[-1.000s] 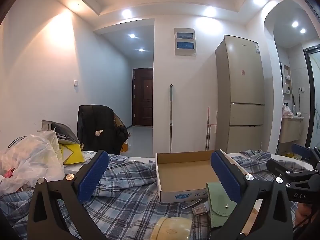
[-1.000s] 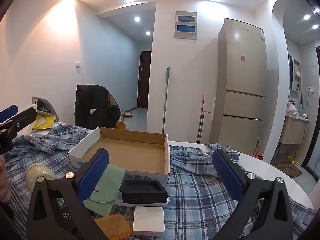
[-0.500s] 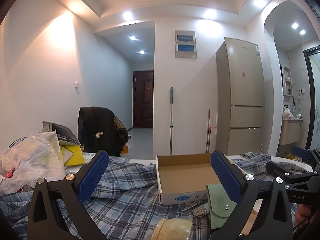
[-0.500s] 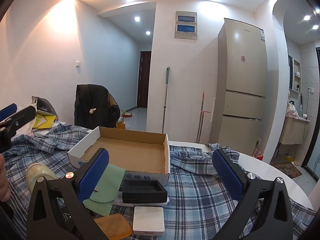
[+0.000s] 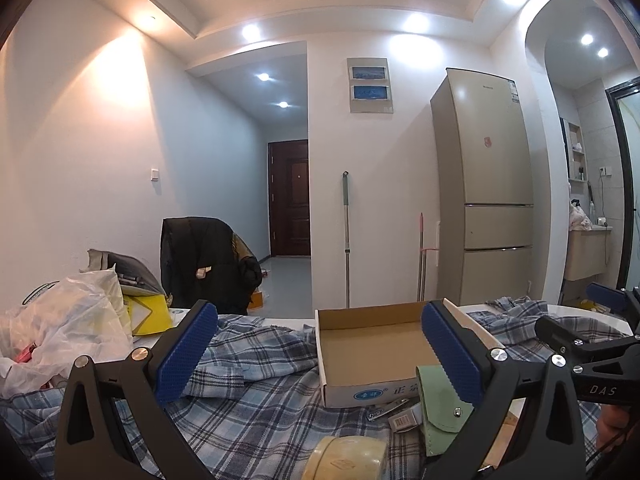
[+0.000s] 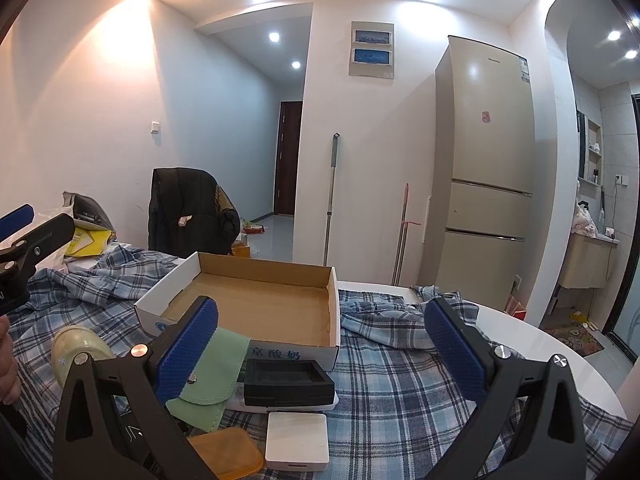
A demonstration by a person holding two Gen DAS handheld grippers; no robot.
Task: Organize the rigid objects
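In the left wrist view the left gripper [image 5: 318, 354] fills the lower part of the frame, its blue-padded fingers [image 5: 186, 350] spread wide with nothing between them, held above the plaid cloth [image 5: 256, 412]. The cardboard box [image 5: 372, 354] sits at centre right, open-topped and bare inside, its near wall facing the camera. Just in front of that wall lie a nail clipper [image 5: 386, 409], a green pouch [image 5: 442, 412] and, at the bottom edge, a pale roll of tape [image 5: 346, 458]. A plastic bag [image 5: 60, 328] heaps up at the left edge.

In the right wrist view the right gripper [image 6: 320, 350] also stands spread apart and holds nothing. The same box lies at mid-frame, its right wall ending where open plaid runs toward the white table rim [image 6: 560, 356] at lower right. Pressed against the box's near wall sits a black tray [image 6: 288, 382]; just below it is a white square box [image 6: 297, 440], and to its left an orange flat piece [image 6: 228, 454] at the bottom edge. The pouch lies beside the tray, partly behind the left finger. The tape roll rests at the lower left, apart from the box.
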